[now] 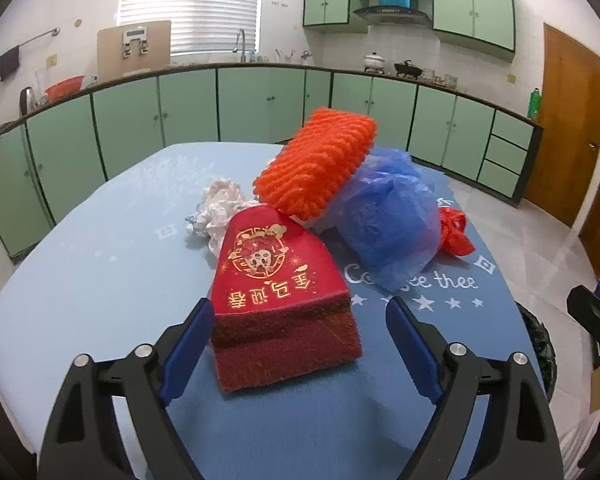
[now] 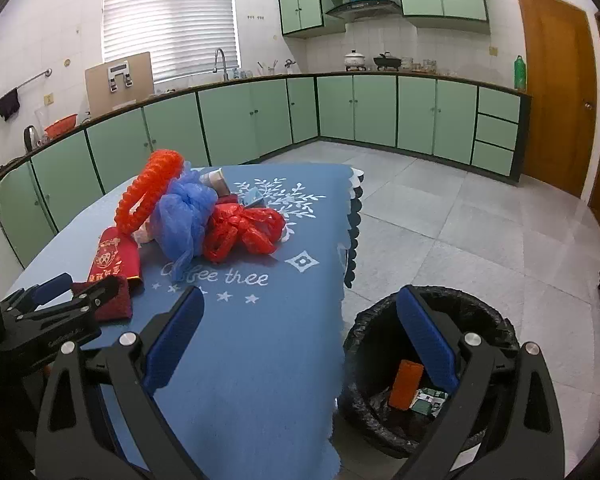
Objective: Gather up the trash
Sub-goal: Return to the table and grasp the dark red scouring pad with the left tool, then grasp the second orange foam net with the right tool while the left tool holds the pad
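Red felt pouch (image 1: 280, 292), judged light, soft and floppy, lies near the table's (image 1: 80, 280) front edge between the left gripper's (image 1: 300, 344) spread jaws, best pinched across its thick folded end.

Left gripper (image 1: 300, 344): matte black plastic frame of 2 angled arms with triangular cut-outs, each arm carrying 2 round silver screw heads at its pivots; 2 flat blue fingers (image 1: 188, 354) with a finely ribbed inner face, set in black holders. Right gripper (image 2: 300, 340): same build, black arms with triangular cut-outs, 2 silver screw heads per side, 2 blue ribbed fingers (image 2: 426, 340). Seen from the right wrist view, the left gripper's outer side shows a black linkage bar with small silver fasteners and faint pale lettering too small to read. A pale sleeve edge (image 1: 582, 436) shows at the lower right of the left wrist view.
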### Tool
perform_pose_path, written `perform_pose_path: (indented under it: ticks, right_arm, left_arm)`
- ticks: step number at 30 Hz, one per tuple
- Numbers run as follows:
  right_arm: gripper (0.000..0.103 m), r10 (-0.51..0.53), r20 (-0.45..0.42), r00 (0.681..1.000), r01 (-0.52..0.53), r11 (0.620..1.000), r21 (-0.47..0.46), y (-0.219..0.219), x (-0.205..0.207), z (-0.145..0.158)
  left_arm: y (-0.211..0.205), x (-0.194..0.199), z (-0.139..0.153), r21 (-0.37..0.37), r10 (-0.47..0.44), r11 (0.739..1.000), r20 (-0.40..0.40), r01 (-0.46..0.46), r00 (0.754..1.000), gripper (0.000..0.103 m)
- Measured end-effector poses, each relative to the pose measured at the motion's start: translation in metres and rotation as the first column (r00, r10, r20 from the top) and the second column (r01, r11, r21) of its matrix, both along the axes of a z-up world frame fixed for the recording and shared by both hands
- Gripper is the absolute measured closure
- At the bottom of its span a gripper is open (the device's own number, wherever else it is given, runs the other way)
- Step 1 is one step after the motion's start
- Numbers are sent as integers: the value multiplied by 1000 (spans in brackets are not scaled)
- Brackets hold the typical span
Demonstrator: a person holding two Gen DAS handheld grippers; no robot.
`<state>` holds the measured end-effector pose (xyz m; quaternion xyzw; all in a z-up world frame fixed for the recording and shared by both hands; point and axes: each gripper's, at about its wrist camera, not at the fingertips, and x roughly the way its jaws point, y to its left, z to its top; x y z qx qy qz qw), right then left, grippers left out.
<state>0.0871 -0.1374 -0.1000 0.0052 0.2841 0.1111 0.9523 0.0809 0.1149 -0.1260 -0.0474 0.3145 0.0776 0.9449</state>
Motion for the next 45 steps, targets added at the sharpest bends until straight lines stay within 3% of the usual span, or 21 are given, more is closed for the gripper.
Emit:
perform_pose_path:
  ticks: [7, 17, 21, 23, 26, 30, 32, 45]
  right_arm:
    - [9, 24, -18, 1000, -24, 1000, 5, 3, 6, -6]
    - [9, 26, -29, 999, -25, 1000, 10, 2, 8, -8]
    - [9, 29, -28, 999, -29, 1000, 9, 3, 8, -8]
    - [9, 31, -30, 999, -31, 999, 9, 4, 7, -8]
    - [9, 33, -29, 999, -33, 999, 8, 6, 5, -8]
    - [9, 38, -26, 999, -38, 999, 6, 9, 4, -6]
    - [9, 42, -23, 999, -42, 999, 5, 11, 2, -5]
    - [9, 42, -15, 999, -42, 999, -7, 13, -3, -3]
  left_arm:
    - [-2, -9, 1, -11, 56, 998, -1, -56, 998, 17]
    - [10, 15, -11, -63, 89, 994, -84, -94, 992, 16]
    - [10, 14, -12, -54, 102, 993, -88, -107, 991, 25]
    - [12, 11, -12, -55, 120, 991, -83, -125, 989, 39]
    - [17, 6, -11, -57, 131, 989, -81, -135, 988, 52]
    - [22, -2, -9, -68, 132, 988, -72, -137, 989, 58]
    - [24, -3, -10, -59, 136, 988, -69, -140, 988, 68]
    - [26, -23, 4, -128, 94, 987, -10, -95, 995, 82]
